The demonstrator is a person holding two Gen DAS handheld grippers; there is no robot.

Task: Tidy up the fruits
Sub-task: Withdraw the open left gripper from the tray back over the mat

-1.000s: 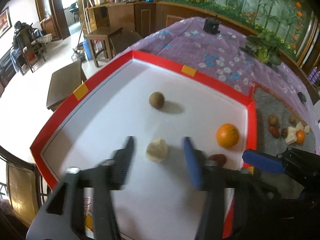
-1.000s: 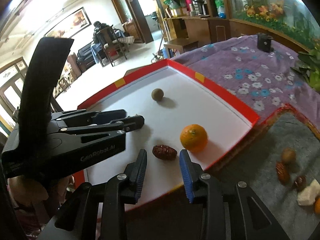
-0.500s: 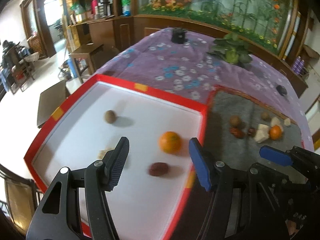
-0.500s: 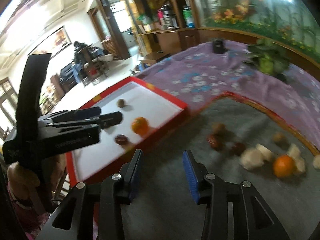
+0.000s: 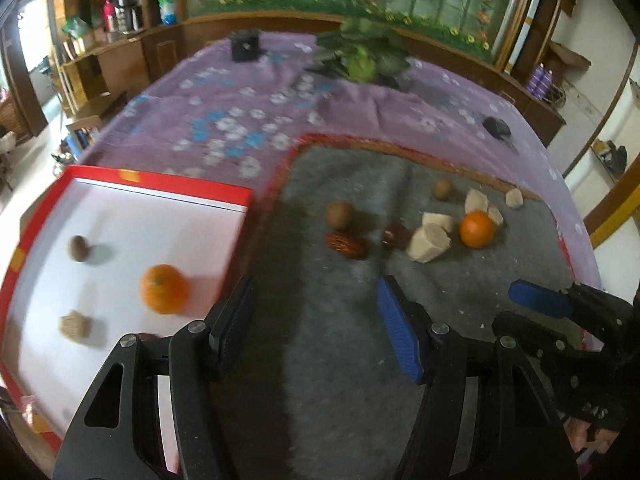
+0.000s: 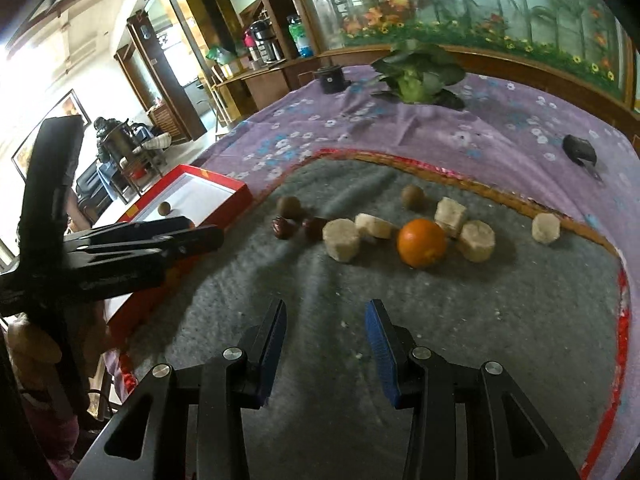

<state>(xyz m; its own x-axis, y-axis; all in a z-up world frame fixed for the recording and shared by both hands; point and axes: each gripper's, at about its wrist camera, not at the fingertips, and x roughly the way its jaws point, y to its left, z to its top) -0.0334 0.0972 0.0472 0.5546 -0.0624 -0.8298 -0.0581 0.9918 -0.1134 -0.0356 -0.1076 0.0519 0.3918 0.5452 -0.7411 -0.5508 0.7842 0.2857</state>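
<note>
1. Our left gripper [image 5: 316, 328] and right gripper [image 6: 326, 344] have swung off the red-rimmed white tray [image 5: 168, 186]; both are spread wide and empty.
2. They now face the grey felt mat [image 6: 460, 312] (the unsorted pile).
3. There lie a round orange [image 6: 421, 242], pale cut chunks [image 6: 341, 239], dark red dates [image 6: 282, 227] and brown kiwis [image 6: 289, 206].
4. We judge another pick comes next.

One orange [image 5: 164, 289] in the red-rimmed tray [image 5: 168, 184]; another orange [image 6: 421, 242] on grey mat [image 6: 440, 320]
</note>
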